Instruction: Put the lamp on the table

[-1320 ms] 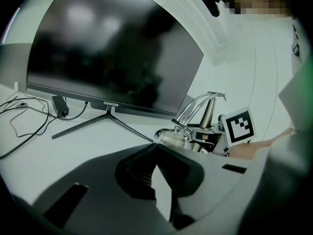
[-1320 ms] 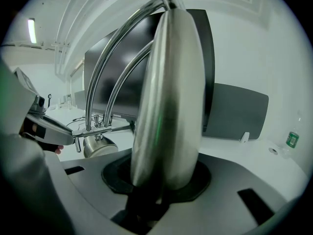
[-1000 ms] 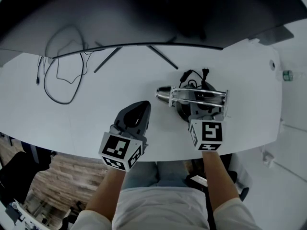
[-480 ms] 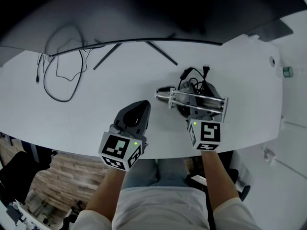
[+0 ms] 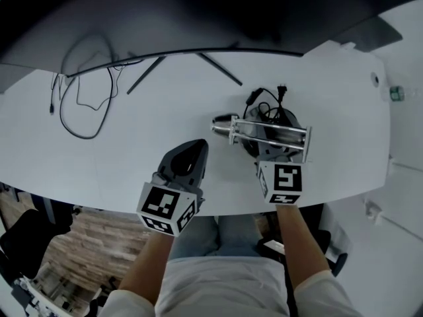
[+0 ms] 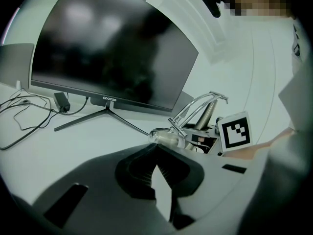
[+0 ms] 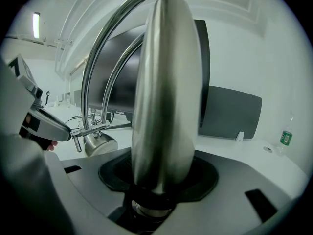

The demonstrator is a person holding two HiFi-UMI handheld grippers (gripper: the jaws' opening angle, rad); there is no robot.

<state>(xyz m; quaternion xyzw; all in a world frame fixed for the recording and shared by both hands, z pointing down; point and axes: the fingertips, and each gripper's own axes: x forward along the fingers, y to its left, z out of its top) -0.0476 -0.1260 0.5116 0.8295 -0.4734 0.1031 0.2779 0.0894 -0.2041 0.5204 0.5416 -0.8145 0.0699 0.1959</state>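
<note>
The chrome lamp (image 5: 268,132) stands on the white table (image 5: 165,111) at the right, its twin arms bent left to a small shade (image 5: 225,125), its black cord (image 5: 268,104) coiled behind. My right gripper (image 5: 273,152) is at the lamp's post (image 7: 164,92). The jaws are opening, with the post between them and a dark gap at each side. My left gripper (image 5: 193,149) rests shut and empty near the table's front edge, left of the lamp. From its own view the lamp (image 6: 195,114) stands just beyond its tip (image 6: 156,153).
A large dark monitor (image 5: 198,12) spans the back of the table on thin splayed legs (image 5: 149,79). Loose black cables (image 5: 82,104) loop at the back left. A small bottle (image 5: 395,93) stands off the table's right end. The person's torso is below the front edge.
The whole view has slid slightly; the lamp and both grippers keep their places on the table.
</note>
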